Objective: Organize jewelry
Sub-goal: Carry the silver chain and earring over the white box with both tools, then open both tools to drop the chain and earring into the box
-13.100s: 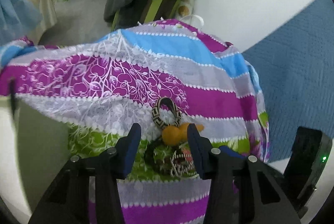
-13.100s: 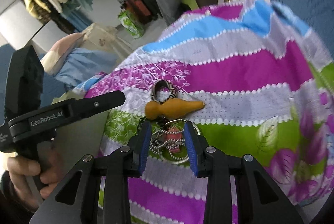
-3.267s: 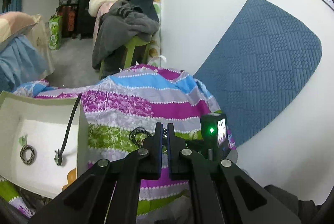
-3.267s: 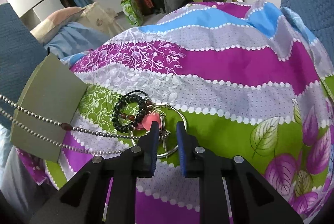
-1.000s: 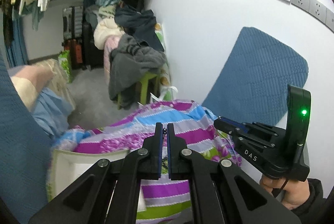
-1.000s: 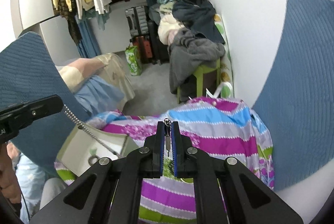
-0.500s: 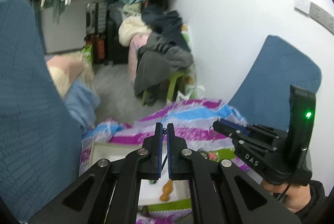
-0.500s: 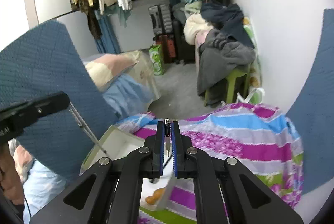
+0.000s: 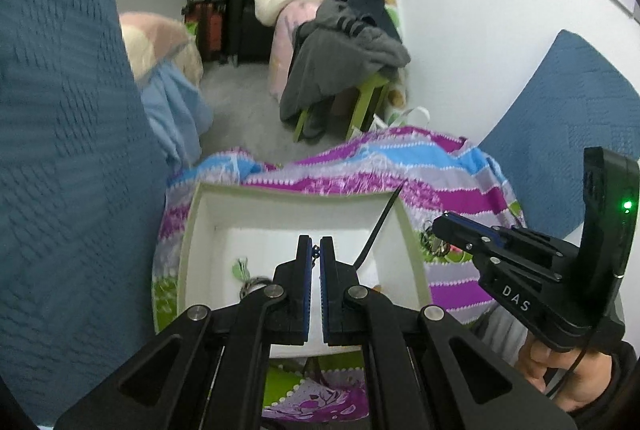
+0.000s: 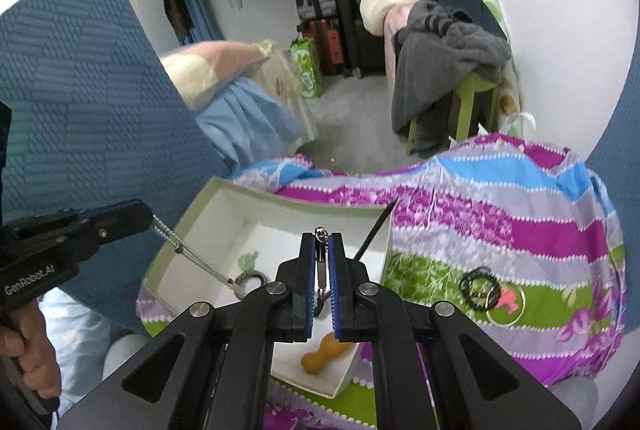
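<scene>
Both claws hang over the box (image 10: 188, 230), which sits on a striped cloth (image 10: 500, 213). The left claw (image 9: 315, 250) has its jaws nearly together, pinching a chain (image 10: 192, 254); in the right view that chain runs taut from the left claw (image 10: 150, 220) down into the box, ending by a dark ring (image 10: 250, 278) on the white floor of the box. The right claw (image 10: 321, 242) is clamped on a small metal piece (image 10: 320, 262) that stands upright between its pads; from the left view the right claw (image 9: 438, 228) hovers at the box's right wall.

Inside the box lie a green leaf charm (image 10: 247, 261), an orange gourd (image 10: 322, 352) near the front corner, and a black cord (image 10: 374, 232) leaning over the right wall. Out on the cloth, well apart from the box, a black bead bracelet (image 10: 478, 290) overlaps a thin hoop (image 10: 506, 304) with a pink charm (image 10: 507, 297).

Blue quilted panels (image 10: 80, 101) crowd in on the left, close against the box. Behind, a green stool (image 10: 472, 101) carries a heap of grey clothes (image 10: 440, 49), with suitcases (image 10: 316, 1) against the far wall.
</scene>
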Tool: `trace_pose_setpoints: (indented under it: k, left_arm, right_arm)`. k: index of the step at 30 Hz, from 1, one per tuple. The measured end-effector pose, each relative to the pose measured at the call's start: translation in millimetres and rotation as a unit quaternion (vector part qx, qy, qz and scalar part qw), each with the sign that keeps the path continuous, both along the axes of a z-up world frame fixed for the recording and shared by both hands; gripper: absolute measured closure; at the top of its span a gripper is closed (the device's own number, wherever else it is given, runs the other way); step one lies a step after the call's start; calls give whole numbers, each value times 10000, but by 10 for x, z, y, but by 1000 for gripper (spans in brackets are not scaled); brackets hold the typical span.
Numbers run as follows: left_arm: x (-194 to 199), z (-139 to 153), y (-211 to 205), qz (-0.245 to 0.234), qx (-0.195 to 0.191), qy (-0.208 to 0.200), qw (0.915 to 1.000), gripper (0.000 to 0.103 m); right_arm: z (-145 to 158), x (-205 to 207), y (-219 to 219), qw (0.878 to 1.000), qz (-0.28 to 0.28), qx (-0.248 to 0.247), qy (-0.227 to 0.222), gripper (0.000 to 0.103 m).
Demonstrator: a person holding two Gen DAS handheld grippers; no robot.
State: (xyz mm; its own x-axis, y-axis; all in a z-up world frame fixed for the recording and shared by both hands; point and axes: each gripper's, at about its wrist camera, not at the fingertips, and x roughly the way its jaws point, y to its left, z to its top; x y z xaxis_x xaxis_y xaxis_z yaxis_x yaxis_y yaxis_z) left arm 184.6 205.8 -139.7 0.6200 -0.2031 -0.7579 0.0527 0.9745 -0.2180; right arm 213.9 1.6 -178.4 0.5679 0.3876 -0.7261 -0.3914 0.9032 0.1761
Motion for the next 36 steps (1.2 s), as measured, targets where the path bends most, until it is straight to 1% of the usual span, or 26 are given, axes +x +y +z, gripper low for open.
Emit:
trace_pose_setpoints:
  k: [4, 9, 15, 18, 20, 22, 23, 24, 26, 29, 32, 33, 34, 35, 36]
  left_arm:
    - [37, -247, 25, 17, -94, 193, 9998, 101]
    - [60, -547, 32, 29, -90, 454, 9989, 101]
    - [46, -862, 34, 66, -83, 739, 9972, 101]
    - [32, -946, 21, 72, -73, 827, 9965, 101]
    - [7, -947, 21, 52, -148, 825, 9965, 100]
    - [-31, -878, 19, 60, -202, 724, 9972, 99]
    - [-46, -842, 22, 58, -217, 671, 9975, 99]
    - [-57, -798, 15, 62, -226, 635, 9977, 99]
    - [-79, -697, -6, 85, -175, 551, 9983, 98]
    - [-108, -514, -36, 228, -66, 447, 9987, 98]
    - [-161, -302, -57, 266, -145, 287, 9991, 97]
    - [-181, -223, -75, 299, -135, 221, 9992, 95]
    - [-199, -154, -94, 316, -131, 169, 9993, 84]
    - [-221, -82, -124, 329, -122, 88, 9993, 65]
    - [-260, 6, -158, 371, -87, -47, 9993, 56]
  right_arm:
    - [-178, -9, 17, 9998, 20, -83, 179, 98]
    - [-387, -17, 44, 9990, 48, -163, 403, 98]
    - [-566, -28, 94, 9980, 116, -238, 576, 98]
    - [-632, -29, 95, 9973, 162, -222, 682, 98]
    - [-639, -28, 100, 9971, 187, -208, 713, 98]
    - [-613, -27, 111, 9967, 275, -137, 747, 96]
    - [-593, -31, 114, 9967, 302, -110, 750, 93]
    - [-558, -39, 116, 9967, 333, -86, 736, 87]
    - [-483, -62, 118, 9971, 392, -33, 650, 80]
    - [-315, -107, 113, 9976, 512, -7, 464, 79]
    - [-95, -168, 78, 9982, 564, 40, 201, 78]
    - [-11, -188, 55, 9983, 572, 59, 104, 77]
    - [84, -215, 23, 9983, 574, 75, -10, 77]
    - [157, -237, -7, 9983, 573, 91, -97, 75]
    - [235, -252, -42, 9982, 567, 106, -190, 72]
